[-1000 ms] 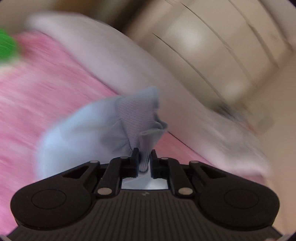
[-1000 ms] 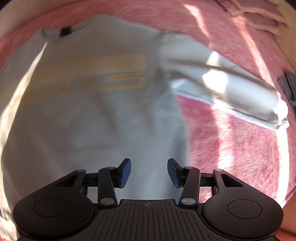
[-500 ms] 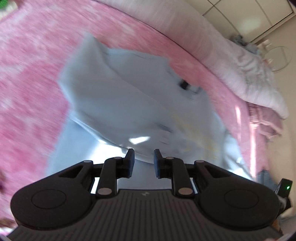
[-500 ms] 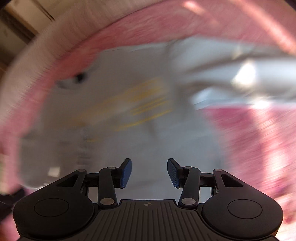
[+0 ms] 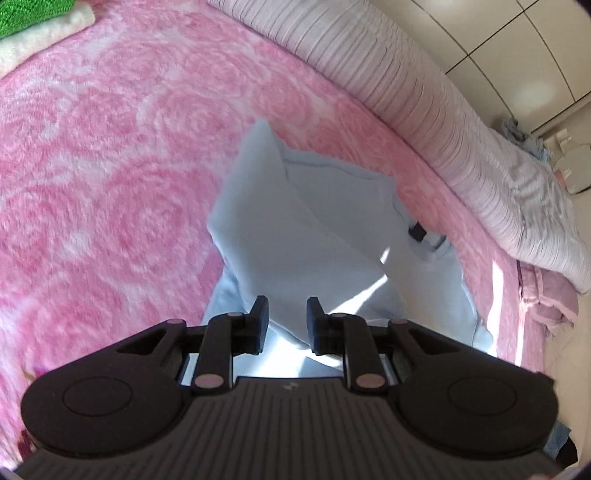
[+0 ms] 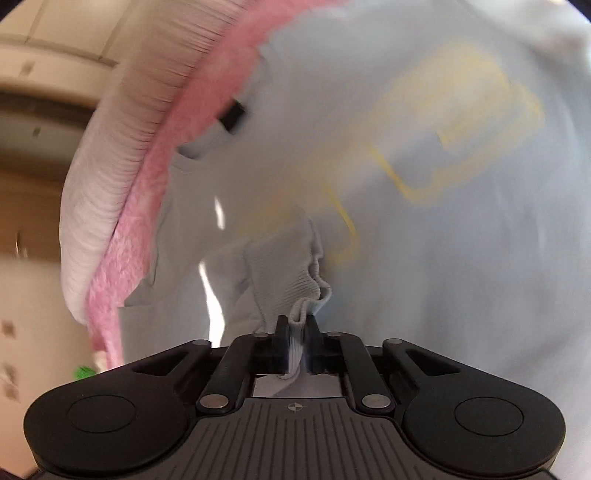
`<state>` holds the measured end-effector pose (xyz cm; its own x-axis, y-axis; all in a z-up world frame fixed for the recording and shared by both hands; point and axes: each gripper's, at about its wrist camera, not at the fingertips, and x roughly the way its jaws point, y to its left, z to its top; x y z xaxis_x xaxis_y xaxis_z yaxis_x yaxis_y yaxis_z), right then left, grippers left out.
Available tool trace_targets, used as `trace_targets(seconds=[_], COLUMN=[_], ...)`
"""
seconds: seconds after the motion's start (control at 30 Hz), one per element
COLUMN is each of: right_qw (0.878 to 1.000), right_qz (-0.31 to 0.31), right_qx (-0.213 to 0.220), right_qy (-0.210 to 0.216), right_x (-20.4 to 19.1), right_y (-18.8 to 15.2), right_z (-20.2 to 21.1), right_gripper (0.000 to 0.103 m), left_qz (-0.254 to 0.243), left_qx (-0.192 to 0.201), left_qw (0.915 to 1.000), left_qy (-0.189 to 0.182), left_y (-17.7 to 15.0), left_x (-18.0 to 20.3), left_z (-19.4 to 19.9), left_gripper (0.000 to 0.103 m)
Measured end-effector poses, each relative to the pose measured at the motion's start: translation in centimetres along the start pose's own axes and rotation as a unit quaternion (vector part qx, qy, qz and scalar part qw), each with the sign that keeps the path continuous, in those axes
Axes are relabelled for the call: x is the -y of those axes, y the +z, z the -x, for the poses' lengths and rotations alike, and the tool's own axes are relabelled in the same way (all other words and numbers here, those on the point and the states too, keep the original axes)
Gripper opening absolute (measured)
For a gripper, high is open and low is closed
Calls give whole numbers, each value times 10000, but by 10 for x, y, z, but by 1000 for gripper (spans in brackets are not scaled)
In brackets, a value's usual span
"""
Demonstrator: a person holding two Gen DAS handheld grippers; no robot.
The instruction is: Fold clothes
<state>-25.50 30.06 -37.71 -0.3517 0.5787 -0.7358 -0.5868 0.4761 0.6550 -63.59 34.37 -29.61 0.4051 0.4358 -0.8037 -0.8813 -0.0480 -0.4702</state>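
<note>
A light blue sweater (image 5: pixel 303 236) lies on the pink blanket, with one sleeve folded across its body. My left gripper (image 5: pixel 288 314) hovers over the near part of that sleeve, its jaws apart and nothing pinched between them. In the right wrist view the sweater (image 6: pixel 461 277) fills the frame, blurred, with a yellow outline print (image 6: pixel 461 122) and a black neck label (image 6: pixel 232 116). My right gripper (image 6: pixel 295 332) is shut on the ribbed cuff (image 6: pixel 291 273) of a sleeve, and the cloth bunches just ahead of the pads.
A fluffy pink blanket (image 5: pixel 110 166) covers the bed. A white ribbed duvet (image 5: pixel 424 103) runs along its far edge. A green and white item (image 5: pixel 22 22) lies at the top left. A lilac garment (image 5: pixel 550 299) sits at the right edge.
The left gripper let go of the ribbed cuff and the sleeve now lies across the sweater. The right gripper swung over the sweater, and its open jaws shut on a cuff.
</note>
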Motion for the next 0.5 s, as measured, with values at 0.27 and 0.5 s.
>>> trace_targets(seconds=[0.27, 0.5], right_qw=[9615, 9843], right_qz=[1555, 574], right_qx=[2231, 1349], right_qy=[-407, -983], right_x=[-26, 41], right_y=[34, 64], right_z=[80, 61], right_gripper=[5, 6], left_qz=[-347, -779], left_qx=[75, -164], left_qw=[9993, 9968], left_qy=[-65, 123], left_y=[13, 3], left_x=[14, 29], left_z=[-19, -48], left_gripper=[16, 16])
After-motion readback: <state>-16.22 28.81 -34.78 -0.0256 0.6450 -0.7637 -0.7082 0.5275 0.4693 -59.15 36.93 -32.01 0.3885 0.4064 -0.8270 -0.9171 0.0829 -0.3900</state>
